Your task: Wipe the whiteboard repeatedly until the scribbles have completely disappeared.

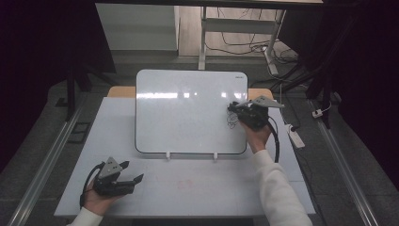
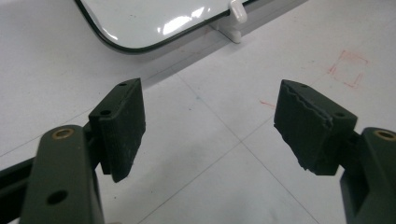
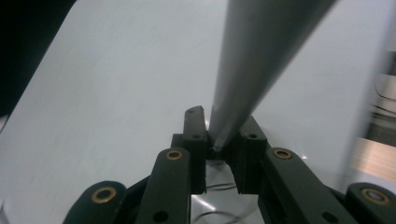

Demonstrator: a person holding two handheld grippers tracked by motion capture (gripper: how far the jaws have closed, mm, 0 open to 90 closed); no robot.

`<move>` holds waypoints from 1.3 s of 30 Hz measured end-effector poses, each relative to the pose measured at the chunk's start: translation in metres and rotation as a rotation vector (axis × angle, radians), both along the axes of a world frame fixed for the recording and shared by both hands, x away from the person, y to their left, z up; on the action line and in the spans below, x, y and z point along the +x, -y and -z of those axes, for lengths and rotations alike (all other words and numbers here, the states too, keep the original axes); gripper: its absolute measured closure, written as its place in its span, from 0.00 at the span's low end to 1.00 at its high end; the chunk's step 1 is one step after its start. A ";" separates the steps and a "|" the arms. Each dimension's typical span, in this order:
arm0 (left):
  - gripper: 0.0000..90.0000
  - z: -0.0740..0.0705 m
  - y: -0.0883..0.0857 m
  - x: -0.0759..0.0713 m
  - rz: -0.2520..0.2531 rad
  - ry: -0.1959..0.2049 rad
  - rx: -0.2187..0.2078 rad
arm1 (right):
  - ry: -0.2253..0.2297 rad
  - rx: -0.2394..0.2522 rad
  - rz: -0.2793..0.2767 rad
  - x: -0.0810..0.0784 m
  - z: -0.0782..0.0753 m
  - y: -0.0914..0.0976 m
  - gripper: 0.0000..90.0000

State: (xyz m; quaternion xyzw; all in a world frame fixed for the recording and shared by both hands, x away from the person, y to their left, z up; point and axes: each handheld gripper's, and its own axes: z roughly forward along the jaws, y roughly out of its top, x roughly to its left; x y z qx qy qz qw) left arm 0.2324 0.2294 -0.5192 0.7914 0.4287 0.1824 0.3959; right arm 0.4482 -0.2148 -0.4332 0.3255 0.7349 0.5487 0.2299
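right hand-held gripper [image 3: 223, 140]: blurred grey marker [image 3: 261, 56]

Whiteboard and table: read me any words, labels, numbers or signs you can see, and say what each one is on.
None can be read.
Whiteboard, top right corner: a small dark mark, too small to read.
Whiteboard, right edge: black scribbles, not letters.
Table: faint red square outline, no text.

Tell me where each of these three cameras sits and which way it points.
High view: above the person's side, facing forward and down on table and whiteboard; both forearms show.
Left gripper view: on the left tongs, open over the table, whiteboard corner ahead.
Right gripper view: on the right tongs, shut on a grey stick, facing the whiteboard.
All share the whiteboard.
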 end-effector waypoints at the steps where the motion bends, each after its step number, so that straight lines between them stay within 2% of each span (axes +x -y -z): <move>1: 0.28 0.000 0.000 0.001 -0.001 -0.001 0.000 | 0.000 0.000 0.004 0.001 -0.002 0.001 0.86; 4: 0.28 0.000 0.001 -0.001 0.005 0.000 0.003 | 0.000 0.092 0.092 0.010 -0.008 0.015 0.86; 5: 0.28 0.000 0.001 -0.001 0.005 0.002 0.004 | -0.006 0.105 0.096 0.011 -0.008 0.016 0.86; 6: 0.28 0.000 0.001 -0.001 0.004 0.004 0.002 | -0.005 0.093 0.092 0.011 -0.008 0.014 0.86; 9: 0.28 0.000 0.000 0.001 0.000 -0.001 0.001 | 0.000 0.000 -0.008 0.005 -0.005 -0.005 0.86; 10: 0.28 0.001 0.000 0.001 0.000 -0.003 0.002 | 0.010 -0.020 -0.014 0.005 -0.005 -0.008 0.86; 11: 0.28 0.001 0.001 0.001 0.003 -0.005 0.003 | 0.013 -0.014 -0.005 0.006 -0.006 -0.007 0.86; 12: 0.28 0.001 0.001 0.001 0.002 -0.005 0.003 | 0.013 0.020 0.033 0.009 -0.008 -0.002 0.86; 14: 0.28 0.000 0.001 -0.001 0.003 0.000 0.002 | -0.001 0.073 0.069 0.012 -0.009 0.005 0.86; 15: 0.28 0.000 0.001 -0.001 0.002 0.002 0.002 | 0.003 0.071 0.069 0.011 -0.008 0.004 0.86; 18: 0.28 0.000 0.000 0.000 0.001 -0.001 0.002 | 0.002 -0.011 -0.014 0.005 -0.004 -0.008 0.86; 19: 0.28 0.001 0.000 0.000 -0.001 -0.003 0.003 | 0.011 -0.031 -0.018 0.004 -0.005 -0.009 0.86; 20: 0.28 0.001 0.000 0.000 -0.001 -0.003 0.004 | 0.008 -0.024 -0.014 0.005 -0.006 -0.007 0.86; 22: 0.28 0.000 0.000 -0.001 0.000 0.001 0.002 | 0.008 0.018 0.043 0.007 -0.008 0.002 0.86; 23: 0.28 0.000 0.000 -0.002 0.001 0.002 0.002 | -0.003 0.039 0.044 0.007 -0.006 0.005 0.86; 24: 0.28 0.000 0.000 -0.002 0.001 0.004 0.004 | -0.008 0.033 0.035 0.005 -0.004 0.004 0.86; 26: 0.28 0.000 0.000 -0.002 -0.002 0.002 0.001 | -0.013 -0.019 -0.025 -0.002 0.001 -0.004 0.86; 28: 0.28 0.001 0.000 -0.001 -0.003 0.000 0.003 | -0.003 -0.062 -0.045 -0.005 0.002 -0.006 0.86; 29: 0.28 0.001 0.000 -0.001 -0.001 -0.001 0.004 | -0.004 -0.038 -0.026 -0.004 0.001 -0.002 0.86; 31: 0.28 0.000 0.001 -0.002 0.002 0.002 0.008 | -0.005 0.031 0.055 0.000 -0.002 0.012 0.86; 32: 0.28 0.000 0.001 -0.002 0.004 0.003 0.007 | -0.014 0.053 0.060 0.001 -0.001 0.015 0.86; 33: 0.28 0.000 0.001 -0.002 0.004 0.004 0.008 | -0.008 0.047 0.062 -0.001 0.000 0.013 0.86; 36: 0.28 0.001 0.001 -0.001 0.000 -0.001 0.007 | -0.009 -0.025 -0.024 -0.009 0.007 -0.003 0.86; 37: 0.28 0.001 0.001 0.000 -0.002 -0.003 0.007 | 0.008 -0.050 -0.026 -0.011 0.007 -0.007 0.86; 38: 0.28 0.001 0.001 -0.001 -0.001 -0.003 0.008 | 0.000 -0.037 -0.029 -0.009 0.007 -0.005 0.86; 39: 0.28 0.001 0.001 -0.001 0.002 0.000 0.010 | 0.003 -0.011 -0.002 -0.007 0.006 0.000 0.86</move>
